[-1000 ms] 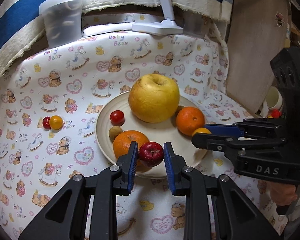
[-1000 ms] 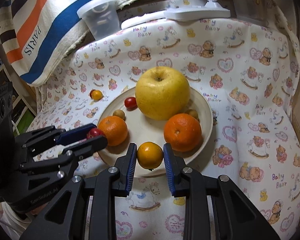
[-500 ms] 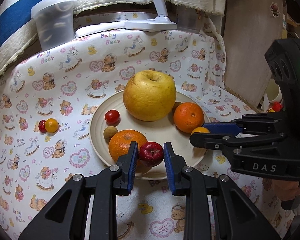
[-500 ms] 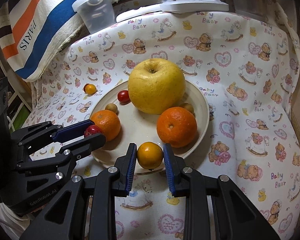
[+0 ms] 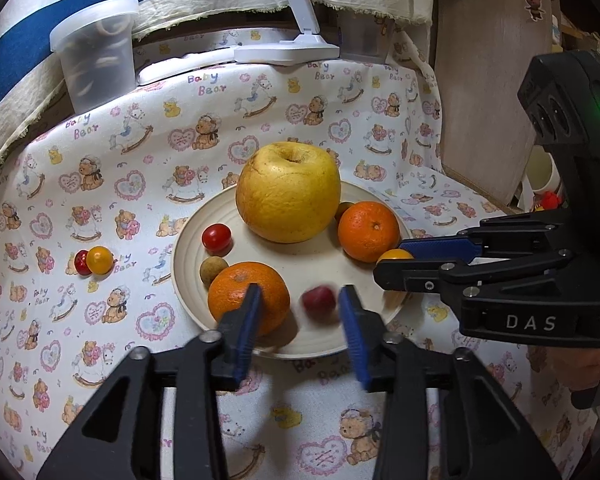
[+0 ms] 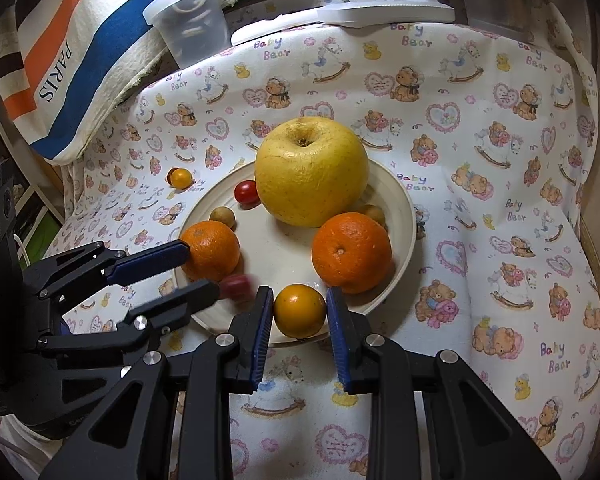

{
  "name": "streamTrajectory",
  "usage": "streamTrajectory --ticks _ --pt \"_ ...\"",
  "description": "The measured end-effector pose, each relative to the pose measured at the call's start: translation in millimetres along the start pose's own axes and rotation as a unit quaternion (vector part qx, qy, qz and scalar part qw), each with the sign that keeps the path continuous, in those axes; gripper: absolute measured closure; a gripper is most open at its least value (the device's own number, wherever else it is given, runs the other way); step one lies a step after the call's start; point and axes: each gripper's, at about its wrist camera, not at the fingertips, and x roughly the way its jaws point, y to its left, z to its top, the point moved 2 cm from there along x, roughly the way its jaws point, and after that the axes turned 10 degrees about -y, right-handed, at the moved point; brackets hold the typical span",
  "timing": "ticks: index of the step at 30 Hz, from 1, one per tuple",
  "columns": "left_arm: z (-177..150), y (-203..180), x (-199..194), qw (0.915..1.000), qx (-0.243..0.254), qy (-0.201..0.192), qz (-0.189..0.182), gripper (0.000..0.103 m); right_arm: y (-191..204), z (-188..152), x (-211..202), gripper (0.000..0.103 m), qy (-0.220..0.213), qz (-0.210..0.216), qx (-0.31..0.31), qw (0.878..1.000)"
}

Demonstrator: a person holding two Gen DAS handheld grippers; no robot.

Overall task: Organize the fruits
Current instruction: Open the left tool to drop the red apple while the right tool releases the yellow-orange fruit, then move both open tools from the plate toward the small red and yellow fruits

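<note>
A cream plate (image 5: pixel 324 256) holds a big yellow fruit (image 5: pixel 288 192), two oranges (image 5: pixel 368 230) (image 5: pixel 240 292), a red cherry tomato (image 5: pixel 217 237) and a small brown fruit (image 5: pixel 213 270). My left gripper (image 5: pixel 300 294) hovers at the plate's near rim and its jaws are opening. The small red fruit (image 5: pixel 319 301) lies blurred between them, free of both pads. My right gripper (image 6: pixel 299 294) is shut on a small orange fruit (image 6: pixel 300 312) over the plate's near rim (image 6: pixel 410 216). A yellow tomato (image 5: pixel 99 260) and a red one (image 5: pixel 81 262) rest on the cloth, left of the plate.
A lidded plastic tub (image 5: pixel 96 52) and a white lamp base (image 5: pixel 286 54) stand at the back. A wooden board (image 5: pixel 488 80) leans on the right. A striped cloth (image 6: pixel 60 60) hangs at the back left. The bear-print tablecloth (image 6: pixel 500 200) spreads around the plate.
The left jaws have parted and let go of the small red fruit, which now sits on the plate. The right gripper keeps its hold on the small orange fruit.
</note>
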Motion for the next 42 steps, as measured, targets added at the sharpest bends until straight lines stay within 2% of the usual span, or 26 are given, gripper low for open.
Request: streamTrajectory --ticks 4,9,11,15,17,19,21,22,23,25,27,33,42 --pt "4 6 -8 0.9998 -0.006 -0.019 0.009 0.054 -1 1 -3 0.074 -0.007 -0.002 0.004 1.0" --pt "13 23 -20 0.9983 -0.031 -0.043 0.025 0.047 -1 3 -10 0.073 -0.021 -0.001 0.004 1.0" --pt "16 29 -25 0.9974 -0.038 -0.052 0.032 0.043 -1 4 -13 0.068 -0.029 -0.006 0.002 1.0" --pt "21 42 -33 0.9958 -0.042 -0.068 0.044 0.04 0 6 -19 0.067 -0.044 -0.013 -0.005 0.999" --pt "22 48 -37 0.9944 -0.047 -0.076 0.056 0.038 3 7 -20 0.06 -0.048 -0.015 -0.017 0.999" --pt "25 57 -44 0.9916 -0.072 -0.082 0.07 0.034 2 8 -21 0.057 -0.056 -0.027 -0.02 0.998" --pt "29 64 -55 0.9885 -0.091 -0.098 0.07 0.022 0 9 -22 0.057 -0.06 -0.033 -0.021 0.997" --pt "31 65 -62 0.9869 -0.093 -0.11 0.072 0.022 -1 9 -22 0.057 -0.062 -0.033 -0.018 0.997" --pt "33 67 -71 0.9848 -0.089 -0.125 0.081 0.021 -1 9 -23 0.057 -0.065 -0.033 -0.016 0.997" --pt "38 68 -85 0.981 -0.08 -0.147 0.098 0.014 -1 9 -25 0.057 -0.071 -0.034 -0.018 0.997" --pt "42 72 -97 0.9762 -0.083 -0.165 0.114 0.002 1 9 -25 0.056 -0.076 -0.031 -0.024 0.996" --pt "47 84 -124 0.9636 -0.099 -0.206 0.138 0.001 1 11 -28 0.053 -0.086 -0.031 -0.022 0.996" --pt "47 103 -126 0.9551 -0.103 -0.21 0.182 0.001 6 11 -35 0.049 -0.11 -0.036 -0.03 0.993"
